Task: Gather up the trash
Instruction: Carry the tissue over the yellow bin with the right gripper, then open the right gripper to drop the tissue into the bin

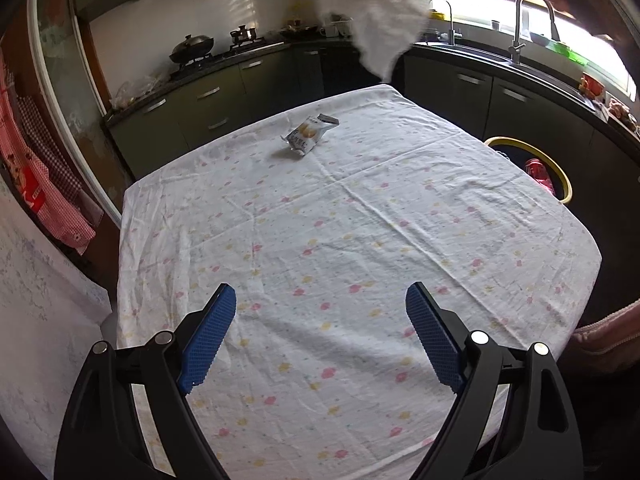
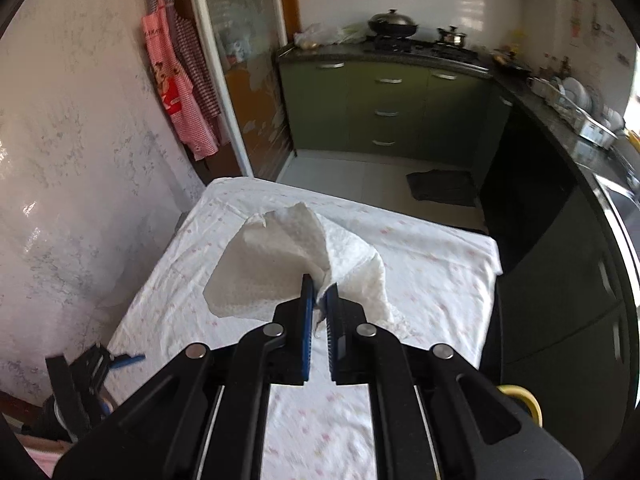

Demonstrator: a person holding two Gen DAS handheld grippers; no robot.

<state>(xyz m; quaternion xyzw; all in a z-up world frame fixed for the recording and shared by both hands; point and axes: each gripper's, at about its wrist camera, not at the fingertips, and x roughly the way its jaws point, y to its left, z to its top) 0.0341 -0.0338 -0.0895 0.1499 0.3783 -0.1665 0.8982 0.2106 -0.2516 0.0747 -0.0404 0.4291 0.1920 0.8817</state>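
Two blue-padded jaws of the right gripper (image 2: 319,292) pinch a crumpled white paper towel (image 2: 280,264), lifted above the worktop (image 1: 360,240). Left gripper (image 1: 320,312) gapes wide, holding nothing. Snack wrapper (image 1: 306,134) lies far across; yellow-rimmed bin (image 1: 560,176) beside.

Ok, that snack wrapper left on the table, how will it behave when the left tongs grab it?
The wrapper looks crumpled, thin and empty: probably very light and floppy. One end lifts off the cloth, so it may skid if nudged. The open left tongs should pinch that raised end.
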